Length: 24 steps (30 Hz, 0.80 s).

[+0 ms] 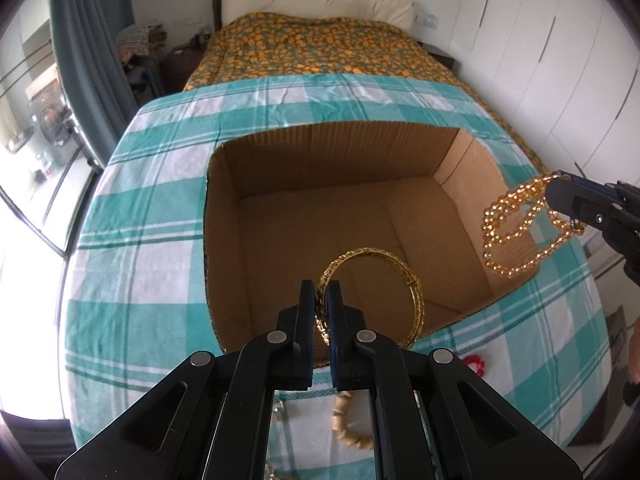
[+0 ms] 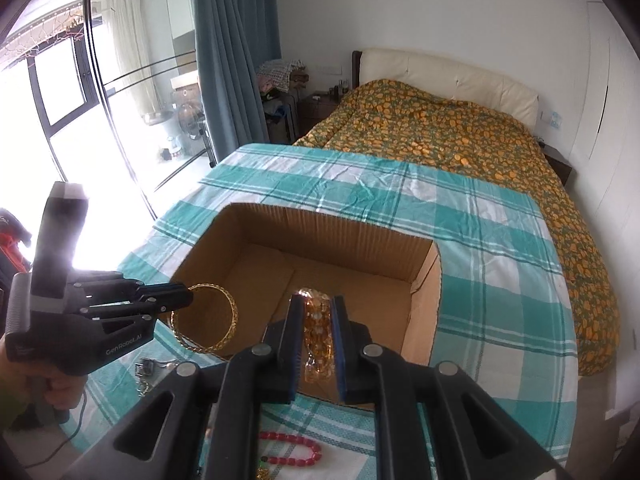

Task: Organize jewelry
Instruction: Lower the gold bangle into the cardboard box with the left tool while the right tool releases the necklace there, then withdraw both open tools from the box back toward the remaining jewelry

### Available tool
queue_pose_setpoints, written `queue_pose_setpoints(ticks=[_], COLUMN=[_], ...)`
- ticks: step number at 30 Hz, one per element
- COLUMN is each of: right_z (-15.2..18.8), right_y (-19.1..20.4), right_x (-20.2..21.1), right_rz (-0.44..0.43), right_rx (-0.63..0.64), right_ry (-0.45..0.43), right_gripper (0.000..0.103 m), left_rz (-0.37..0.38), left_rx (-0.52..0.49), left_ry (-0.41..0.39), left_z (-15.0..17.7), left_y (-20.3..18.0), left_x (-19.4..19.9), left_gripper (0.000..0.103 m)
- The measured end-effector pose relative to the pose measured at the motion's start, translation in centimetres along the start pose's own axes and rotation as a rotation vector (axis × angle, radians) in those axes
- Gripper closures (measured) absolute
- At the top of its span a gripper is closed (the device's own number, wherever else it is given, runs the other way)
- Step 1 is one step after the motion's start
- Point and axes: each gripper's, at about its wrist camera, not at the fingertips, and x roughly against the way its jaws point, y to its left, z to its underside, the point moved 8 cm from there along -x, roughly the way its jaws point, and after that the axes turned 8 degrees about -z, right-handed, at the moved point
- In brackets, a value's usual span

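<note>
Both grippers hold jewelry over box – bangle, beads.

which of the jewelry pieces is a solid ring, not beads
The gold bangle, clamped in the left gripper over the cardboard box. The amber strand in the right gripper and the red bracelet on the cloth are beaded.

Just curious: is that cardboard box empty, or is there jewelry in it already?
Empty, as far as visible: the cardboard box shows only bare floor. The gold bangle and amber beads are held above it.
</note>
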Motion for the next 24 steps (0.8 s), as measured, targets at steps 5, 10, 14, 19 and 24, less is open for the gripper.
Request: queue_pose_setpoints(ticks=[5,10,14,19,24], right_z=[1.1,1.6,3.4,7.0,11.6], right_y=[-2.1,-2.3,-1.4,0.2,2.5], right_x=[-1.9,0.9,4.2,8.4,12.1], right_rz=[0.029,0.036,0.062,0.096,0.141], right_rx=[-0.031,-0.058,-0.029,-0.019,-0.017], right_ry=[0.004,-0.07,-0.112,-0.159,-0.219], right_gripper=[0.066,0.049,0.047,0.041,0.041], left_rz=[-0.036,-0.084,-0.086,-0.098,-0.07], left_rx=[-0.017,0.039,0.05,0.053,0.068], left_ry=[-0.005,-0.078,-0.116,-0.185,-0.18], left_z=[0.4,0.8,2.4,7.0,13.4], left_y=[-0.1,1.8,3.0,4.0,4.2], left_x=[-1.9,0.1,2.9,7.1,9.7], left_gripper=[0.081,0.027,0.018,0.007,0.005])
